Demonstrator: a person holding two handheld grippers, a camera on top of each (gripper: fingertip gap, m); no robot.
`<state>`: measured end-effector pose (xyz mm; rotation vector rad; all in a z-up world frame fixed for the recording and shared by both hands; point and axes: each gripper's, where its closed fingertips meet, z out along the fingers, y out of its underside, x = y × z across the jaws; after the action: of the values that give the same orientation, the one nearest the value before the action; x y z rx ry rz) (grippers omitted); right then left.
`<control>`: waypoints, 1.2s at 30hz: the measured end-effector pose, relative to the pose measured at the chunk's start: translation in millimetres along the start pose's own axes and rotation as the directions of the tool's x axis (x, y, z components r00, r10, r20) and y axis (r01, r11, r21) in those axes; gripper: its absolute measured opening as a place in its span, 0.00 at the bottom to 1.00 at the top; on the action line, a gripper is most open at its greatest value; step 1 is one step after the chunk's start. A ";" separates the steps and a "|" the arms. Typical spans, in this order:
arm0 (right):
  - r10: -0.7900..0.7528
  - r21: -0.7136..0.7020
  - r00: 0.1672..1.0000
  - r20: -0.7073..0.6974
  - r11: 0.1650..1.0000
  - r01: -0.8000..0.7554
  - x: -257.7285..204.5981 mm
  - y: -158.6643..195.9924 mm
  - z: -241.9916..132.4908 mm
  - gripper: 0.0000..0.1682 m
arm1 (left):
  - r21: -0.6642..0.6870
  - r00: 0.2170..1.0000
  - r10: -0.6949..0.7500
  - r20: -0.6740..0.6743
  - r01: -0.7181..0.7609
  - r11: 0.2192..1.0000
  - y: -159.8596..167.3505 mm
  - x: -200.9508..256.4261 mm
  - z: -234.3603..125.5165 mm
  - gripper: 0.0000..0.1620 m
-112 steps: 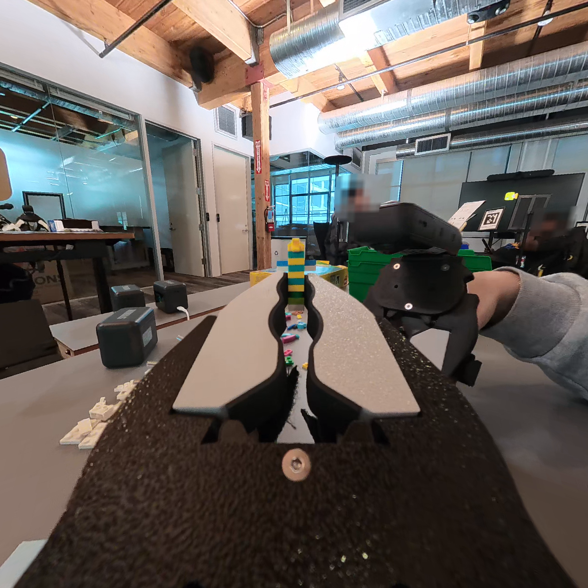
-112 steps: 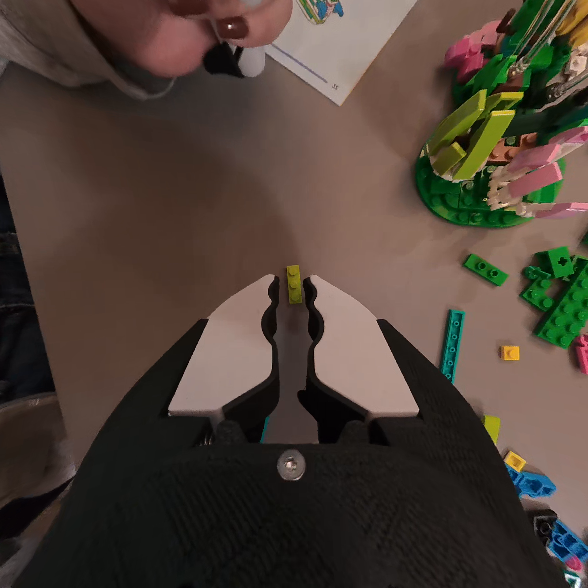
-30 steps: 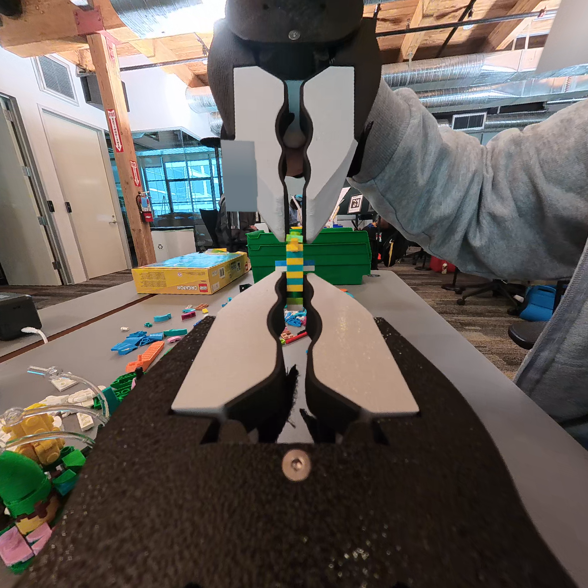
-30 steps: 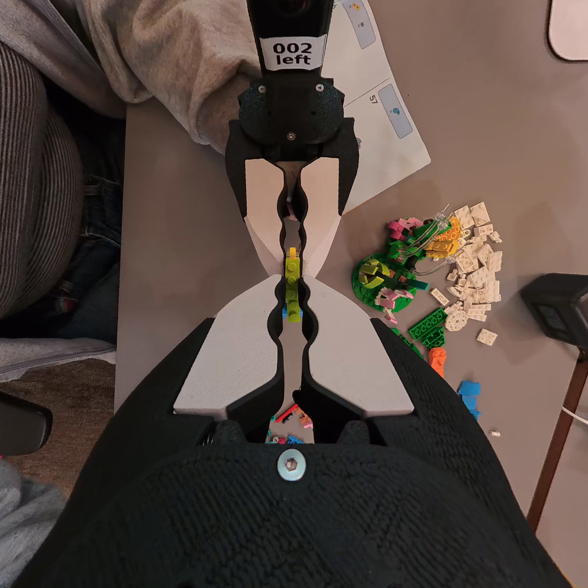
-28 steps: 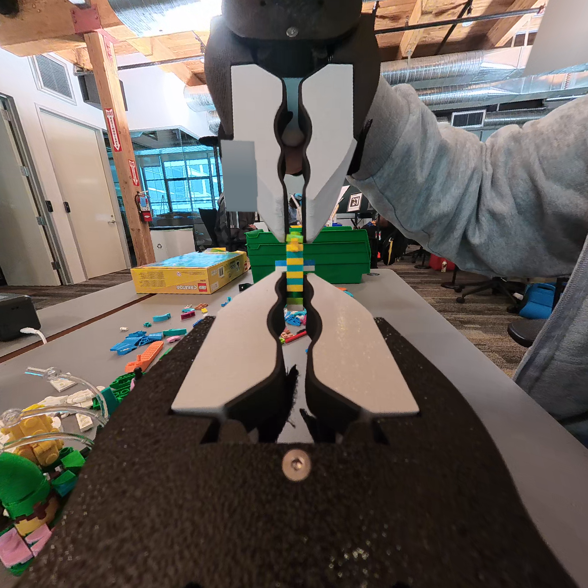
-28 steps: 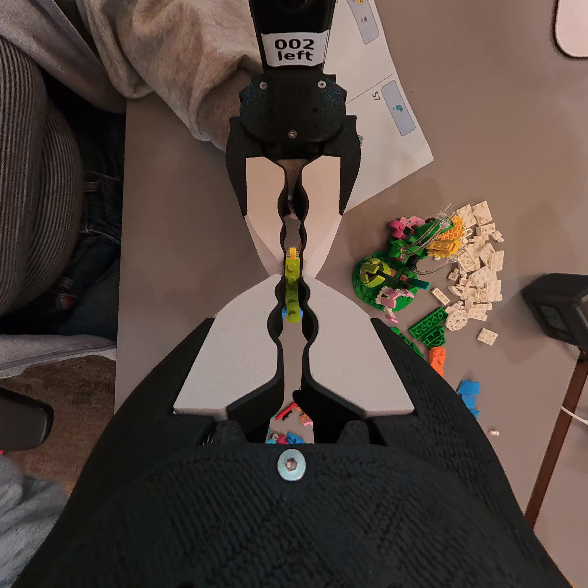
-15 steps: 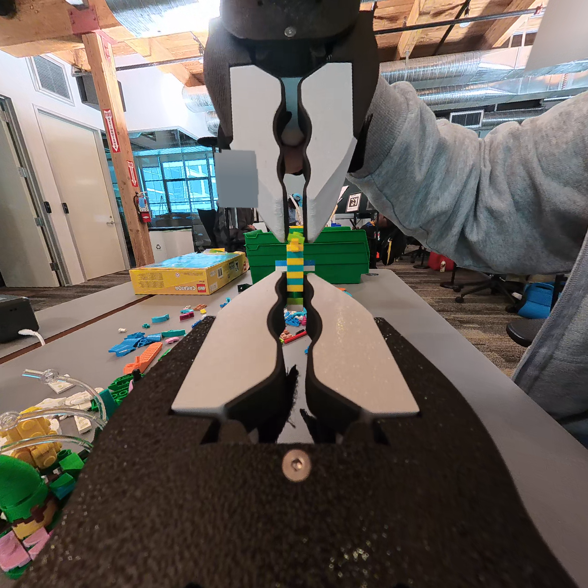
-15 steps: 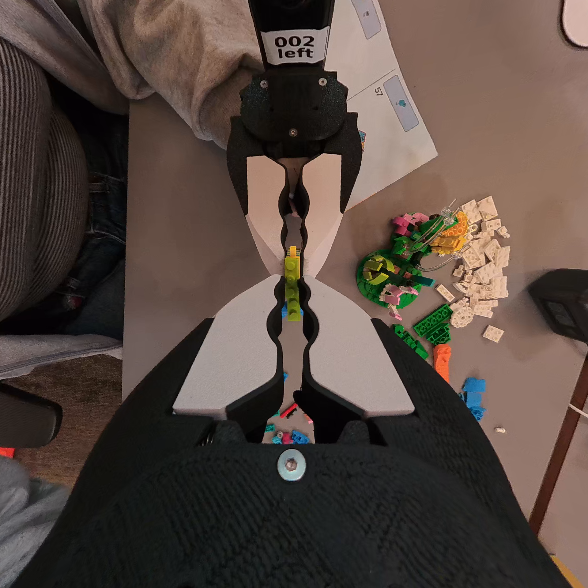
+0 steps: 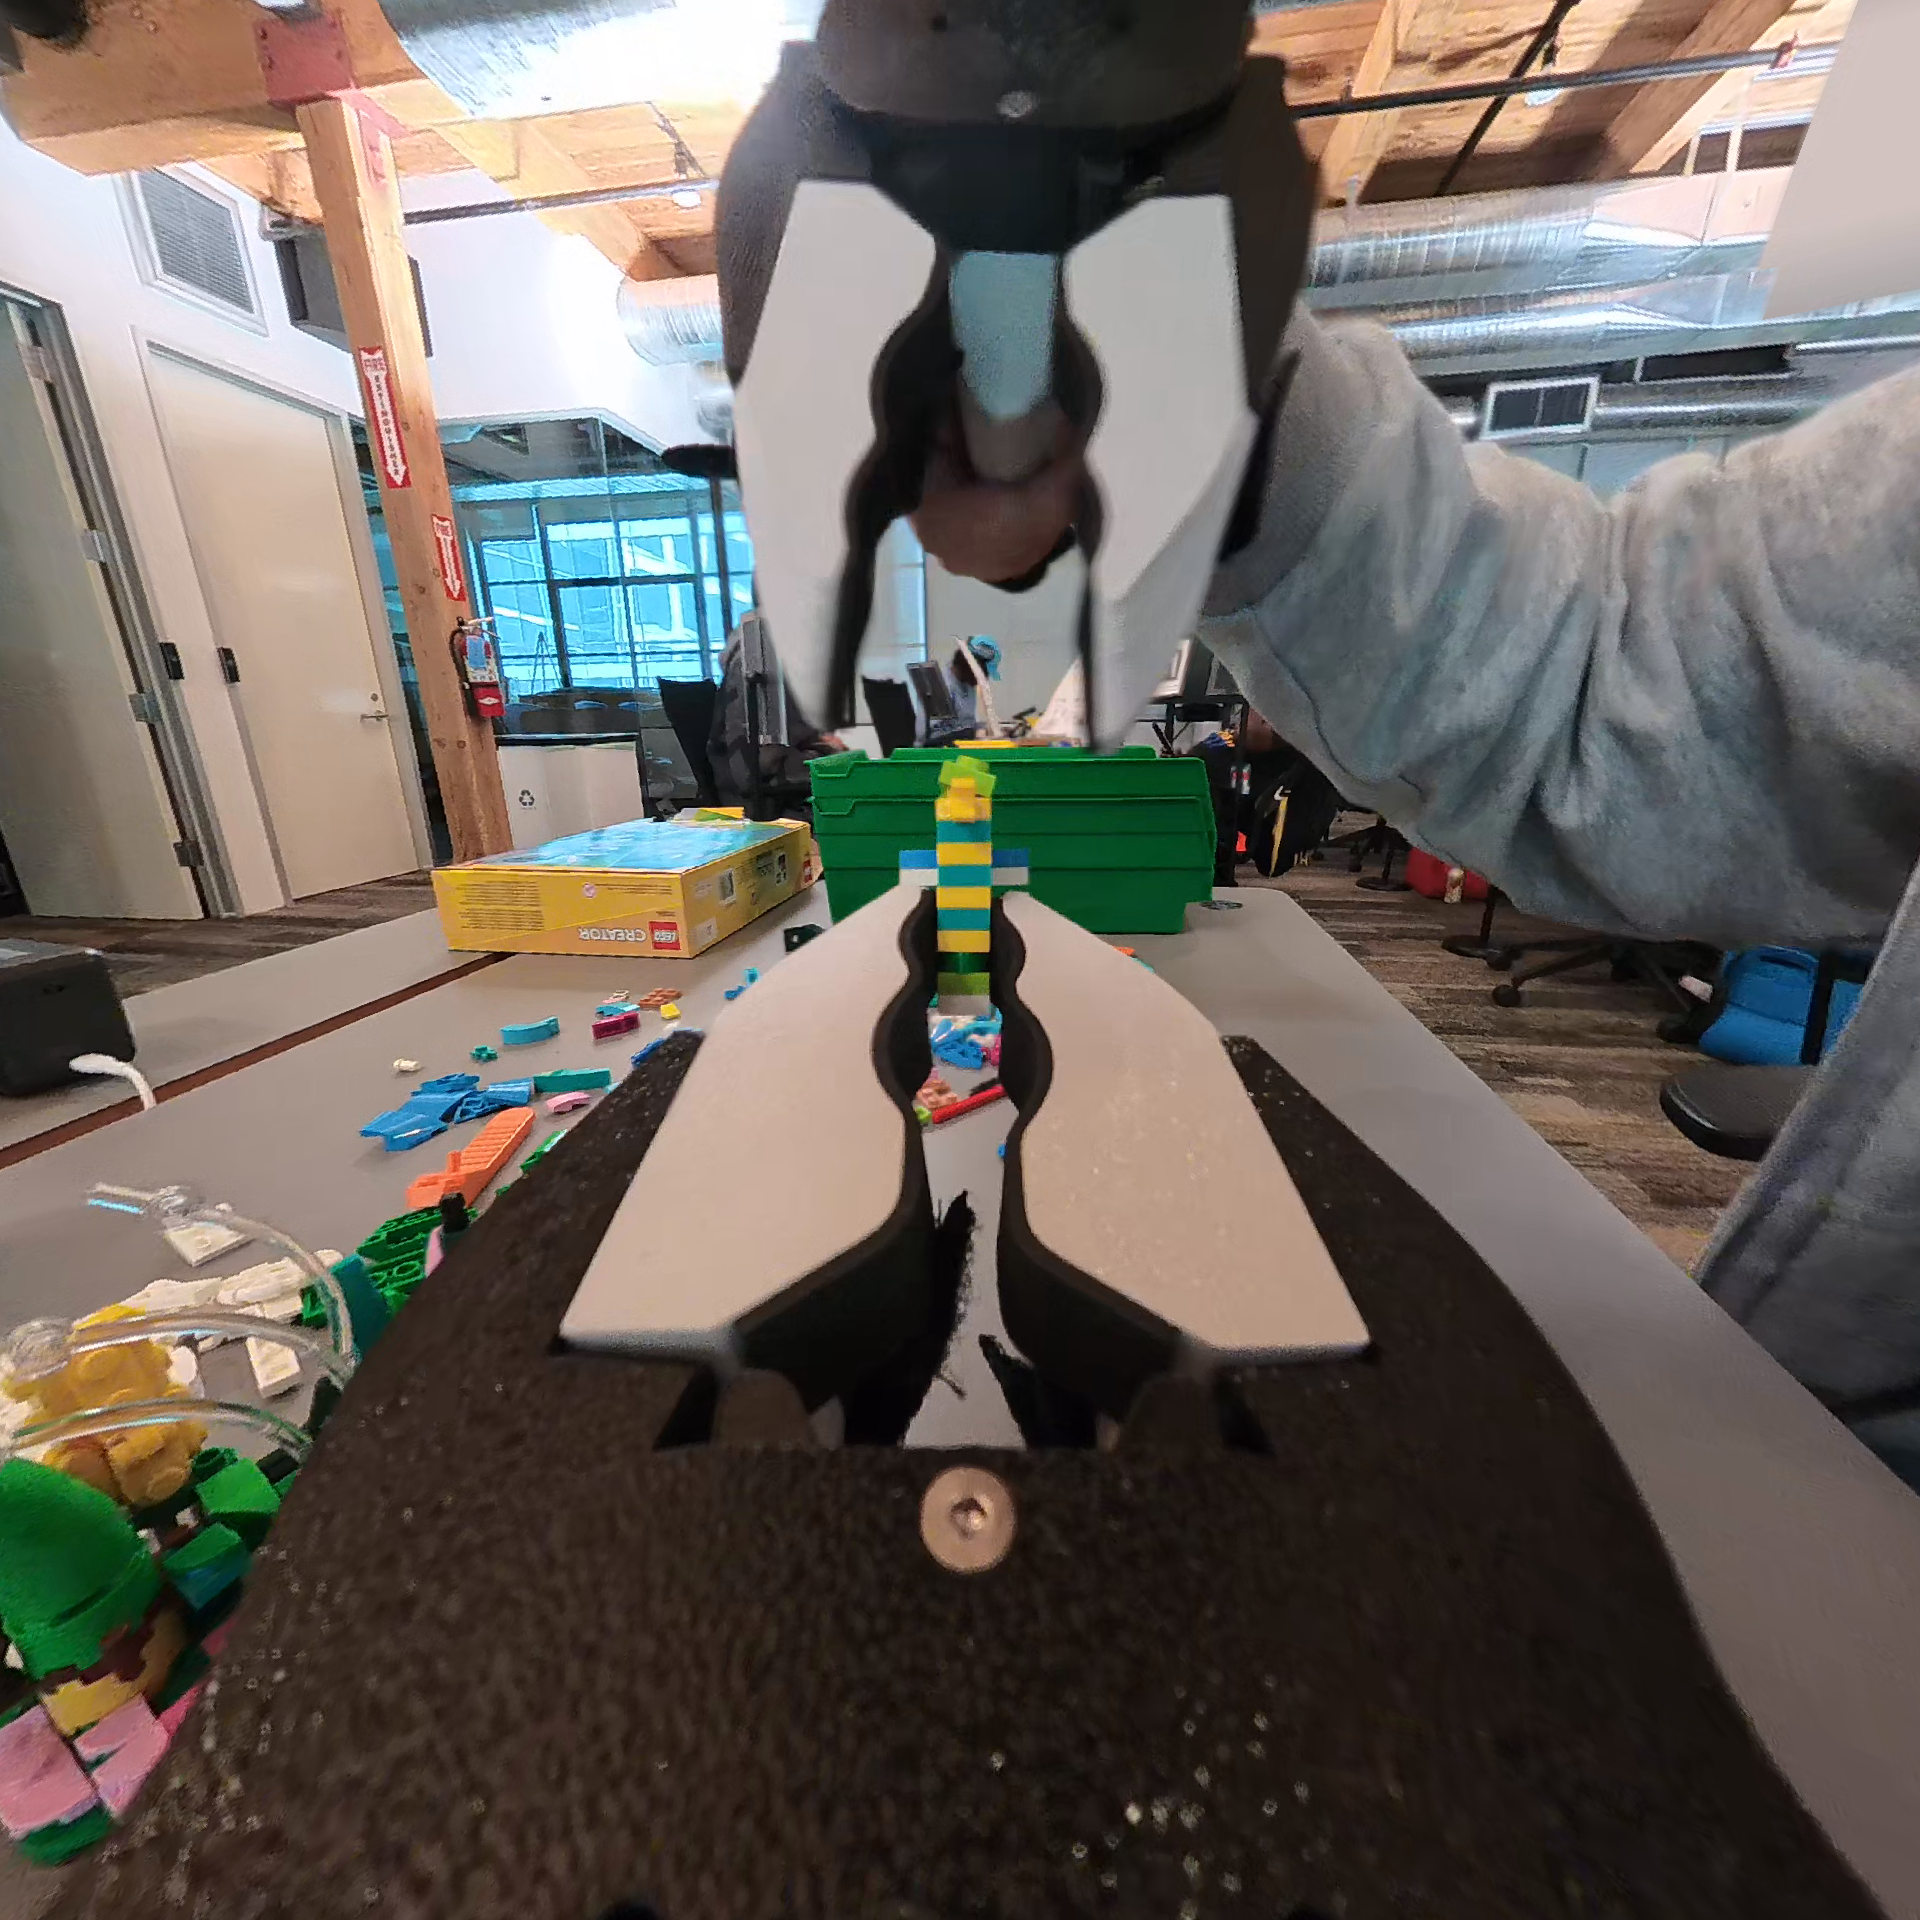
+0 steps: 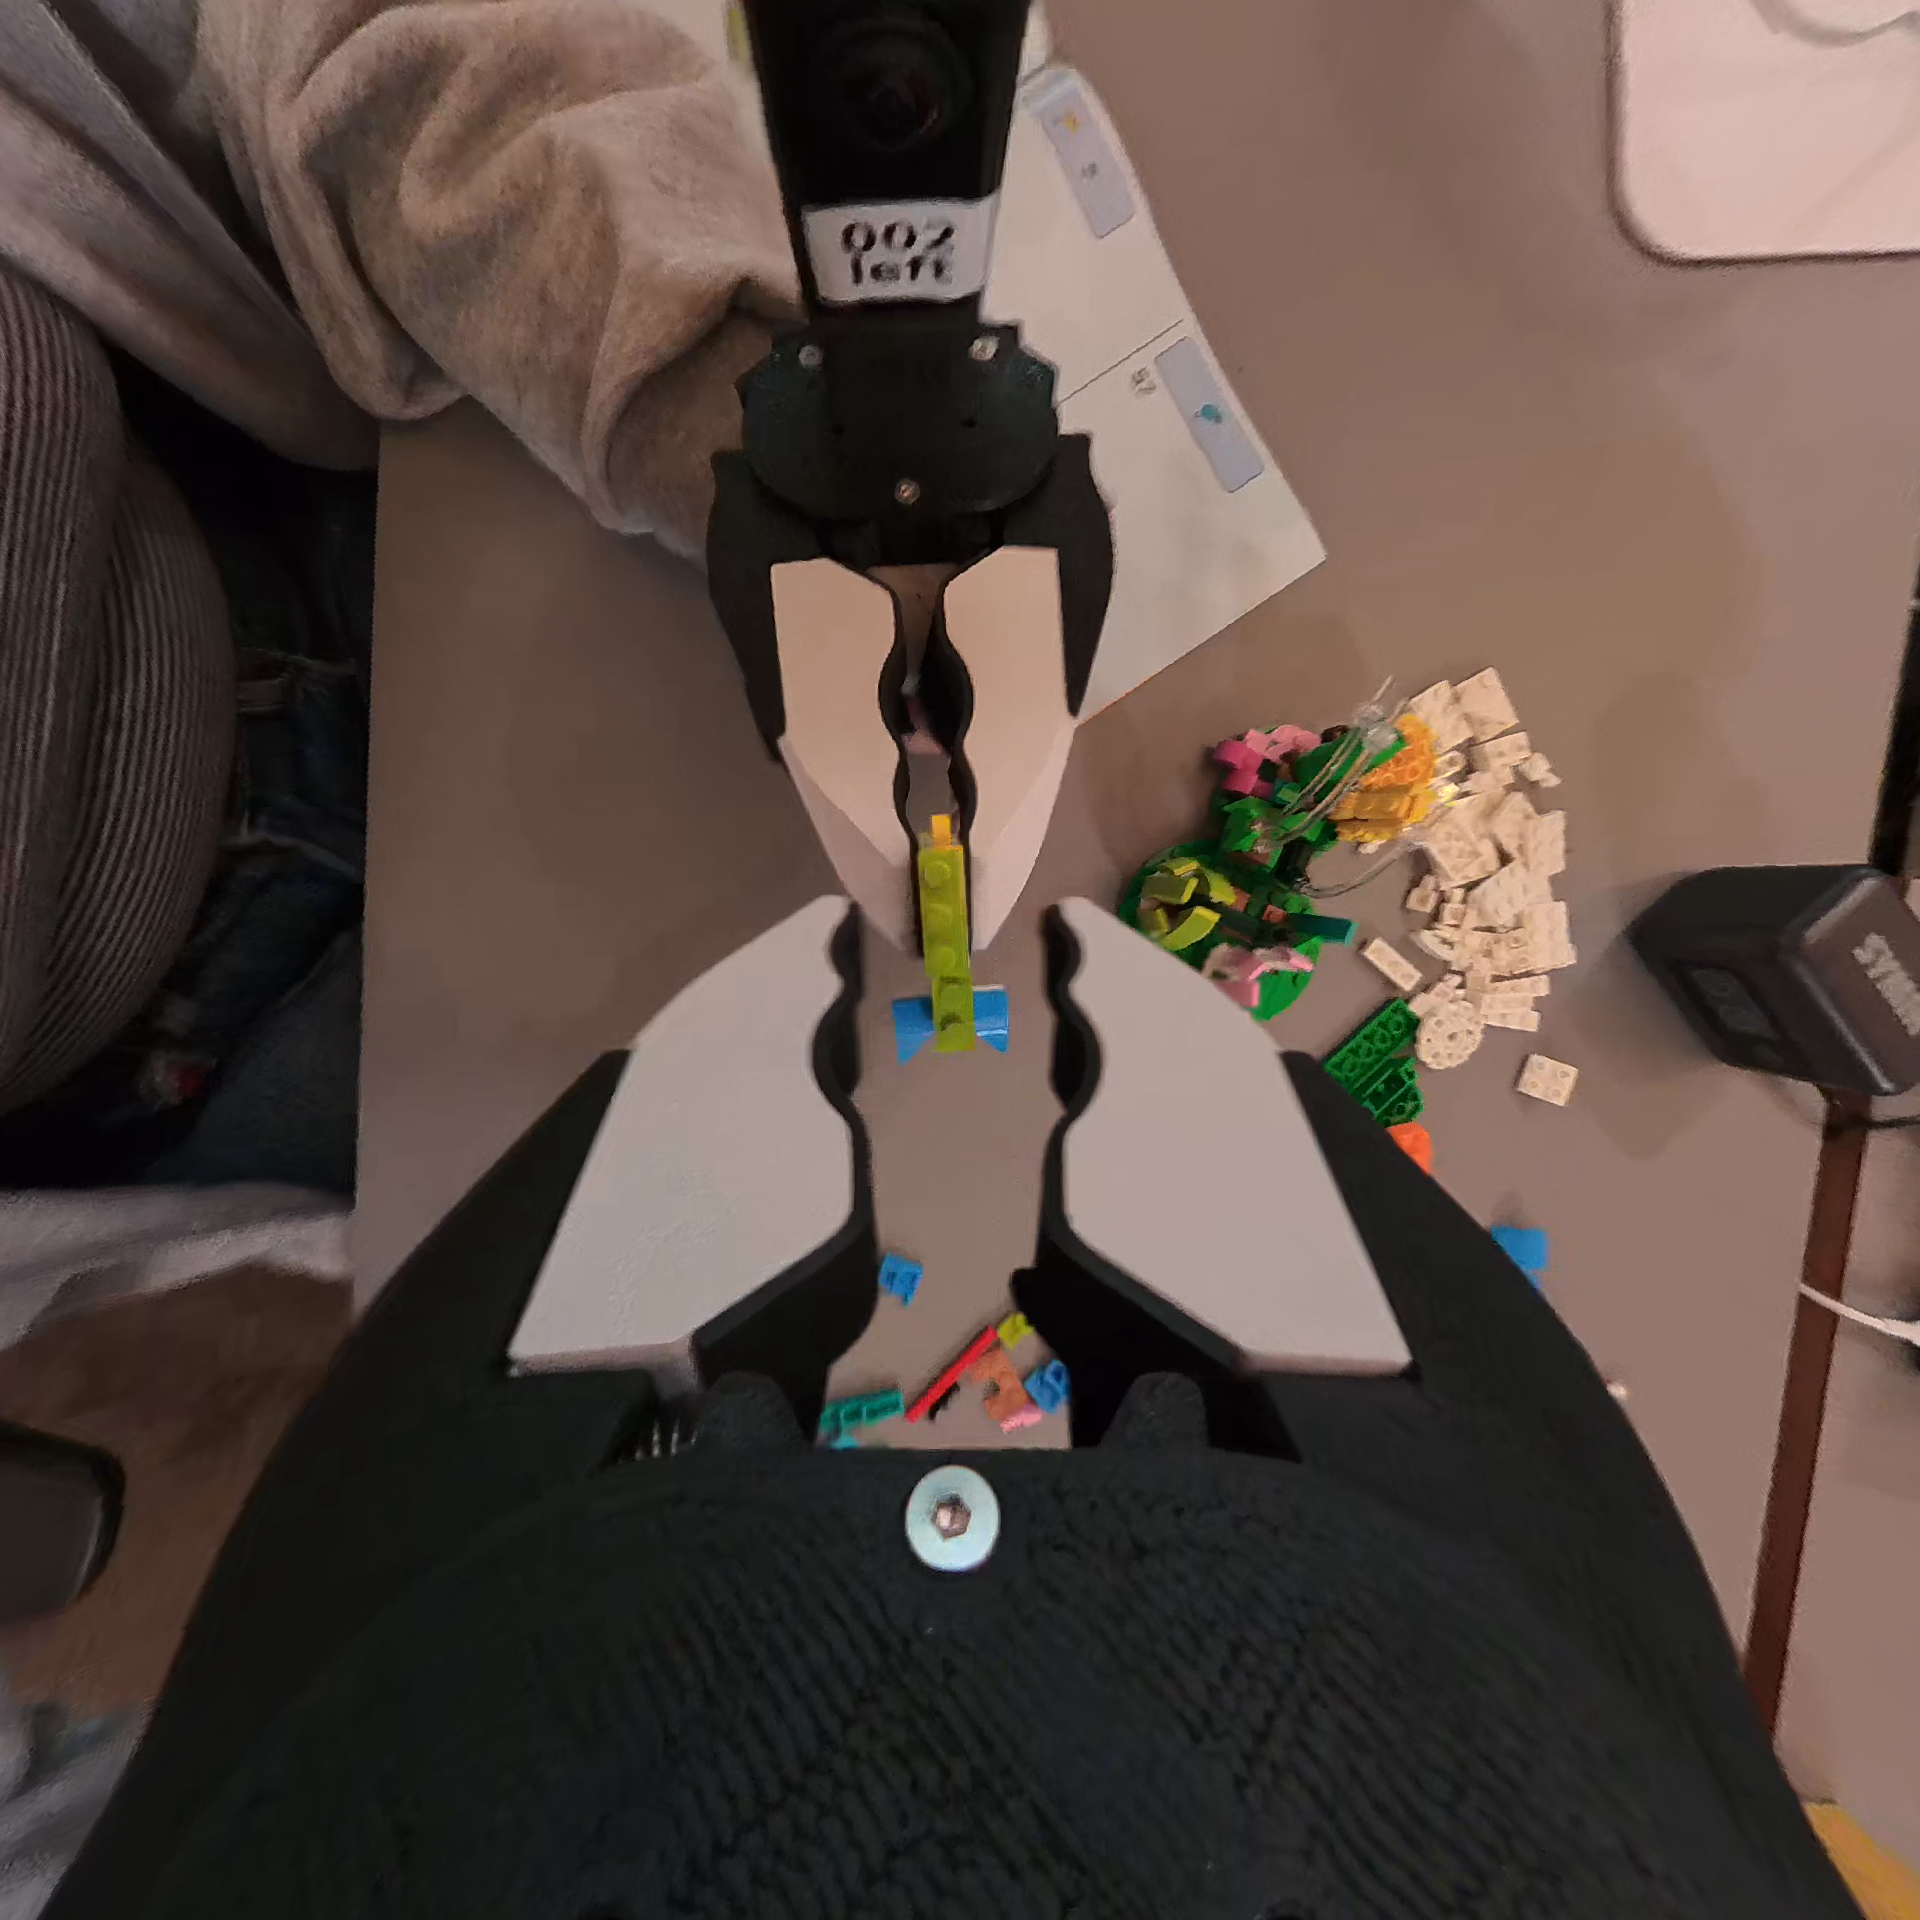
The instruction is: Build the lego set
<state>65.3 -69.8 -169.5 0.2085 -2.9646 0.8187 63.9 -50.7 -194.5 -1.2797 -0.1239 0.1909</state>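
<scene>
Clearly light but easily snapped, the striped brick stack (image 9: 964, 894) is pinched low by the left gripper (image 9: 964, 935), above the near table (image 9: 260, 1122), while the right gripper (image 10: 951, 925) hangs spread above it, so grip near joints.

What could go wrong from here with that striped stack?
1. Only the left tool grips the striped stack, low down; the tall thin top could tilt or snap off.
2. The open right tool hangs close above; closing off-centre may knock the lime plate.
</scene>
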 end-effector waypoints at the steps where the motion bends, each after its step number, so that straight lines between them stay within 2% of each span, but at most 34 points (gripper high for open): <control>1: 0.011 0.043 0.999 -0.042 0.999 -0.010 1.1 -3.2 -0.4 0.30 | 0.000 1.000 -0.008 0.009 0.008 1.000 -0.1 -1.3 -0.1 0.05; 3: -0.019 0.124 0.988 -0.154 0.992 0.038 1.0 -5.9 1.5 0.47 | 0.006 0.999 -0.030 0.025 0.030 1.000 -0.7 -3.1 -0.2 0.05; 5: -0.107 0.158 0.935 -0.339 0.973 0.169 3.3 -3.7 4.1 0.49 | 0.019 0.998 -0.064 0.027 0.063 0.998 -2.3 -3.6 -0.2 0.05; 7: -0.210 0.099 0.812 -0.545 0.945 0.311 8.2 3.6 4.8 0.50 | 0.030 0.995 -0.099 0.022 0.098 0.995 -3.3 -3.7 -0.2 0.05; 9: -0.308 0.000 0.662 -0.684 0.907 0.421 8.1 9.7 6.0 0.50 | 0.041 0.991 -0.134 0.016 0.133 0.990 -4.1 -4.3 -0.3 0.05; 12: -0.424 -0.160 0.476 -0.770 0.851 0.499 5.8 14.8 10.8 0.48 | 0.047 0.979 -0.205 -0.015 0.205 0.978 -3.5 -3.7 0.1 0.05; 16: -0.497 -0.268 0.371 -0.784 0.811 0.520 5.6 14.4 19.1 0.48 | 0.045 0.973 -0.228 -0.025 0.229 0.972 -3.1 -4.3 -0.2 0.05; 20: -0.516 -0.300 0.345 -0.784 0.802 0.516 10.8 12.5 25.3 0.42 | 0.030 0.974 -0.223 -0.032 0.224 0.974 -1.5 -2.0 0.9 0.05; 25: -0.493 -0.293 0.367 -0.789 0.827 0.480 18.6 15.4 30.8 0.35 | 0.018 0.974 -0.221 -0.040 0.222 0.975 0.9 0.4 2.5 0.05; 27: -0.484 -0.289 0.353 -0.801 0.829 0.479 19.9 13.7 27.0 0.27 | 0.011 0.975 -0.218 -0.042 0.218 0.976 1.7 1.2 2.9 0.05; 29: -0.484 -0.292 0.371 -0.793 0.835 0.466 20.4 15.2 27.8 0.26 | 0.004 0.976 -0.214 -0.033 0.215 0.977 2.8 0.6 3.3 0.05; 36: -0.551 -0.365 0.341 -0.762 0.800 0.476 20.9 18.6 29.6 0.26 | -0.029 0.975 -0.223 -0.023 0.222 0.975 7.1 0.2 5.0 0.05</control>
<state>41.3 -71.6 -202.3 0.5352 -1.7846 0.4764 62.6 -44.0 -199.9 -1.2840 -0.2469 -0.0201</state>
